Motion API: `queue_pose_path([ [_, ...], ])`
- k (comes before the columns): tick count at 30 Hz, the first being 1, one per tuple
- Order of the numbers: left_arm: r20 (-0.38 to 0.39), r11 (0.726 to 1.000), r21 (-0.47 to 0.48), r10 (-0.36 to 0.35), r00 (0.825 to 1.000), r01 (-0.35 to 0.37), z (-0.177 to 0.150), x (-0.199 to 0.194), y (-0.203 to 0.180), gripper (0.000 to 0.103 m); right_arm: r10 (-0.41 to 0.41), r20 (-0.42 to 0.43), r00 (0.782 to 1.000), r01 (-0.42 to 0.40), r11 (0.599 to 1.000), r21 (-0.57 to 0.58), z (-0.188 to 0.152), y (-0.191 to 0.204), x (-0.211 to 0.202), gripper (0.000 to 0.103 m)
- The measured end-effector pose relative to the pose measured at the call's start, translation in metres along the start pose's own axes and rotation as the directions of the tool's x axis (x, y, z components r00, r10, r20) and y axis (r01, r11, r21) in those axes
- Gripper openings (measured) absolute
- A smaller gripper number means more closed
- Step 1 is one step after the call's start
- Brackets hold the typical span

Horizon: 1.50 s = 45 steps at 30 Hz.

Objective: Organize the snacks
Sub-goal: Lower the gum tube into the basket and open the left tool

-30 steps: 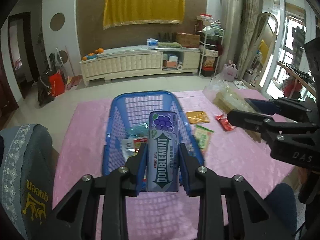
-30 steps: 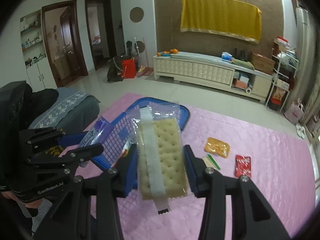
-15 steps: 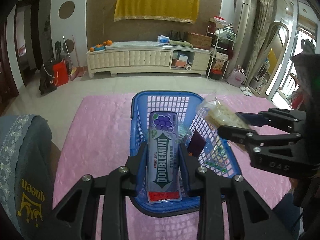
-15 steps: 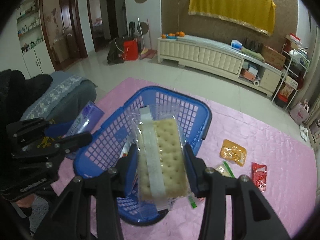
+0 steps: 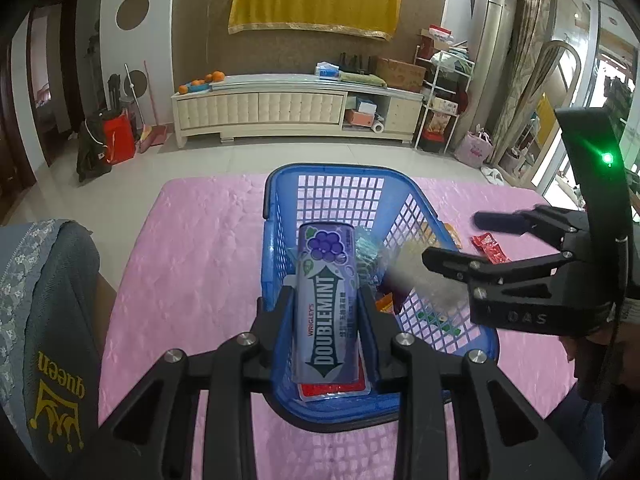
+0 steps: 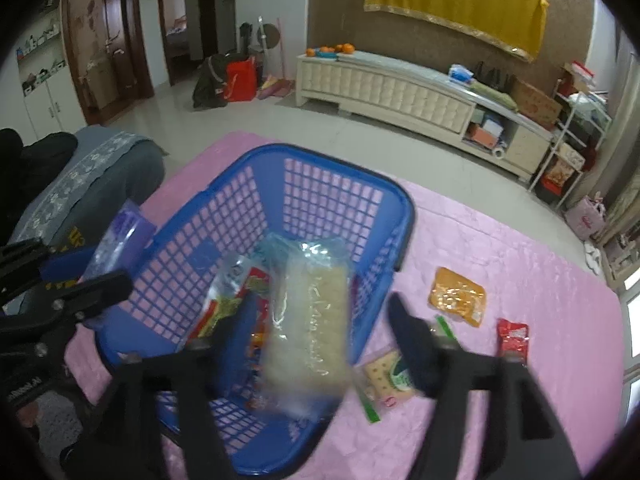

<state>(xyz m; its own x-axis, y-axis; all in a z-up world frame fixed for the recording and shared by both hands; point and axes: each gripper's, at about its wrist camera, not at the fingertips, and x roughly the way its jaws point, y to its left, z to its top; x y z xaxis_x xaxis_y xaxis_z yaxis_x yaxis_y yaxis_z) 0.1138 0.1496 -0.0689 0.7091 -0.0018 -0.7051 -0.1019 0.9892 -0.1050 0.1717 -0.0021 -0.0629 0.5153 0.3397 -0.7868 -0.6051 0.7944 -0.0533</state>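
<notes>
Blurred cracker pack (image 6: 308, 320), prob. mid-drop

Left gripper (image 5: 326, 320) clamped, right gripper (image 6: 320, 332) spread.

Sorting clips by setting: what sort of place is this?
Most likely a home living room: a long cream cabinet against the wall, a yellow cloth hung above it, and a pink-covered table holding a blue basket.

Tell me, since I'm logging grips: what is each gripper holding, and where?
The left gripper pinches the gum pack by its long sides, near the lower half. The right gripper has just opened and holds nothing; the cracker packet is blurred, dropping into the blue basket.
</notes>
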Motion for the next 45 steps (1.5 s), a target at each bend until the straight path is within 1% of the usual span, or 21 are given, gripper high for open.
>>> queue_pose_path([
  [3,-0.006,1.0,0.006,0.005,1.0,-0.005,-0.001,0.0,-0.001,0.028,-0.012,0.006,1.0,0.012,1.0,0.023,-0.005,-0.007,-0.004,0.094],
  [6,-0.009,1.0,0.001,-0.007,1.0,0.007,0.0,0.0,-0.003,0.028,-0.015,-0.005,1.0,0.015,0.999,0.033,-0.011,-0.012,-0.007,0.095],
  [9,-0.019,1.0,0.0,-0.015,1.0,0.015,0.001,0.001,-0.006,0.028,-0.033,0.007,0.999,0.033,0.998,0.058,-0.016,-0.019,-0.012,0.096],
  [12,-0.02,1.0,0.018,-0.024,1.0,0.024,0.003,0.002,-0.011,0.028,-0.02,0.015,1.0,0.018,0.995,0.094,-0.02,-0.026,-0.018,0.097],
  [18,-0.042,0.999,0.026,-0.042,0.998,0.043,0.004,0.01,-0.015,0.028,0.009,0.031,0.999,-0.012,0.994,0.106,-0.027,-0.03,-0.027,0.099],
  [25,-0.075,0.997,0.034,-0.06,0.995,0.062,0.006,0.026,-0.026,0.028,0.003,0.019,1.0,-0.005,0.996,0.094,-0.031,-0.036,-0.024,0.099],
  [32,-0.111,0.996,0.041,-0.076,0.991,0.081,0.006,0.044,-0.037,0.029,0.002,0.011,1.0,-0.003,0.994,0.113,-0.041,-0.05,-0.019,0.099],
  [37,-0.144,0.995,0.062,-0.074,0.987,0.084,0.008,0.059,-0.046,0.029,0.005,0.006,1.0,-0.006,0.99,0.144,-0.047,-0.062,-0.014,0.099],
  [42,-0.145,0.994,0.086,-0.054,0.988,0.067,0.01,0.065,-0.055,0.028,0.008,0.003,1.0,-0.008,0.987,0.16,-0.053,-0.071,-0.013,0.099],
  [44,-0.144,0.995,0.086,-0.041,0.989,0.054,0.01,0.063,-0.056,0.032,0.005,-0.002,1.0,-0.005,0.985,0.17,-0.055,-0.075,-0.012,0.099],
  [45,-0.141,0.995,0.089,-0.038,0.989,0.051,0.011,0.062,-0.057,0.041,0.006,-0.003,1.0,-0.006,0.984,0.179,-0.057,-0.077,-0.013,0.099],
])
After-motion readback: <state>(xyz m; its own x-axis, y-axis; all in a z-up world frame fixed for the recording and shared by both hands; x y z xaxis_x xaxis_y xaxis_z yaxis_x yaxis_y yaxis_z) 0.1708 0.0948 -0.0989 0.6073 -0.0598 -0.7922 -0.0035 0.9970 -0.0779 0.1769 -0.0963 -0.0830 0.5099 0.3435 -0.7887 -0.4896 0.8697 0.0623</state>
